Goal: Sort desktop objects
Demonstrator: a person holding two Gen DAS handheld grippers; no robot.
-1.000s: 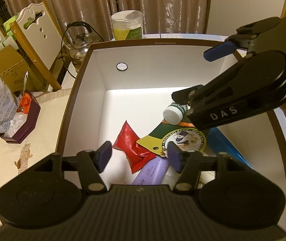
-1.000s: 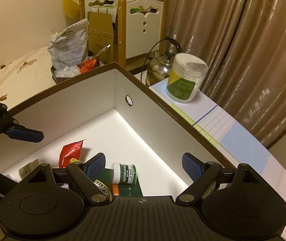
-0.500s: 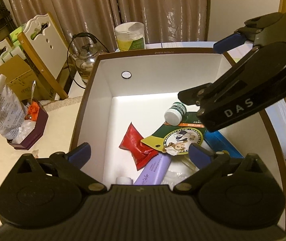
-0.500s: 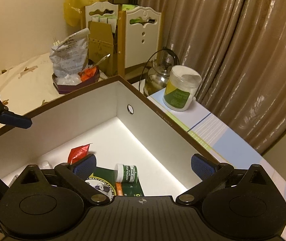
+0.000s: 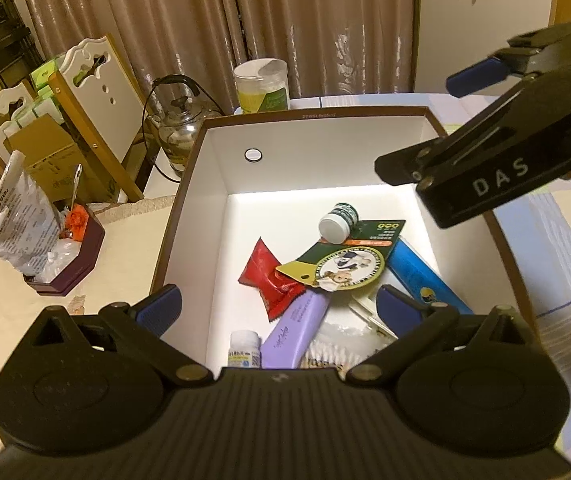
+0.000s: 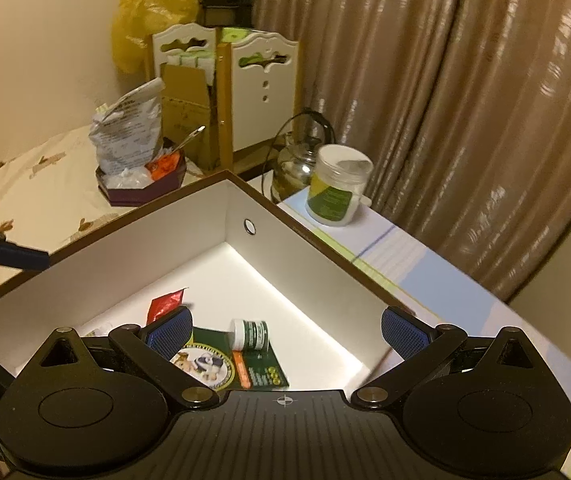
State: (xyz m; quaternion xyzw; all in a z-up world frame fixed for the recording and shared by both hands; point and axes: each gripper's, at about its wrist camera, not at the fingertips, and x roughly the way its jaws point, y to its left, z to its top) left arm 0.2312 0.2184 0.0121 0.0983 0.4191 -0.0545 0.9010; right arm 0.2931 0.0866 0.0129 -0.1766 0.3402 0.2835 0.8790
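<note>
A brown-rimmed white box (image 5: 189,168) (image 6: 325,240) holds several items. Inside lie a red packet (image 5: 269,276) (image 6: 163,306), a green lip-balm card (image 5: 349,264) (image 6: 253,368) with a small white-capped jar (image 5: 337,224) (image 6: 249,334) on it, a purple tube (image 5: 297,332), a blue pack (image 5: 425,280) and a small white bottle (image 5: 244,346). My left gripper (image 5: 277,308) hangs open above the box's near end, nothing between its fingers. My right gripper (image 6: 285,330) is open and empty over the box's right side; its black body shows in the left wrist view (image 5: 497,176).
A white jar with a green label (image 5: 261,86) (image 6: 337,188) and a glass kettle (image 5: 181,136) (image 6: 293,168) stand behind the box. A dark tray with a crumpled bag (image 5: 25,224) (image 6: 133,160) sits on the cream cloth to the left. Chairs and curtains stand beyond.
My left gripper opened wide and both grippers drew back and up from the box. The items inside lie as before.
</note>
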